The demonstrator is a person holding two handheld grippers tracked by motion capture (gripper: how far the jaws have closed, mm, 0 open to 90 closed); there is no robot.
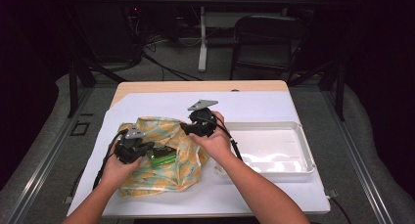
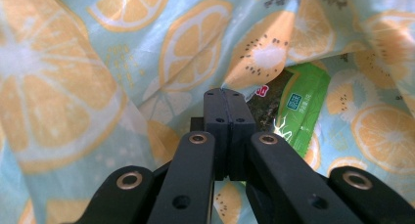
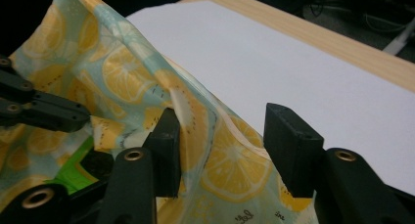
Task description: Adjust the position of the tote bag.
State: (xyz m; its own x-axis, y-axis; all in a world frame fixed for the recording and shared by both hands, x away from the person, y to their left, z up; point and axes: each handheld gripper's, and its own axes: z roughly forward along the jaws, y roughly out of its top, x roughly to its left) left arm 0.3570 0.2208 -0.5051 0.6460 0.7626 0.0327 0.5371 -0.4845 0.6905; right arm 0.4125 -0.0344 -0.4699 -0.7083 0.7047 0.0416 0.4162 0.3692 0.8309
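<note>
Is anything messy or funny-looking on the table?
Yes. The fruit-print bag lies crumpled and lopsided on the white sheet instead of flat. A green packet pokes out of its opening. The left claw pinches the fabric shut. The white tray beside it sits straight.

Two black two-jaw grippers, left [image 1: 147, 149] and right [image 1: 186, 128]: brass-ringed pivot holes, blocky pads, grey three-cornered top plates, trailing black cables. Bare forearms, no sleeves.

Bag [image 1: 161, 153]: pale blue, yellow-orange citrus and kiwi slice print. Packet [image 1: 162, 158]: bright green. Tray [image 1: 298, 136]: white. Worktop [image 1: 195, 86]: light wood under white sheet [image 1: 254, 106]. Grippers black.
</note>
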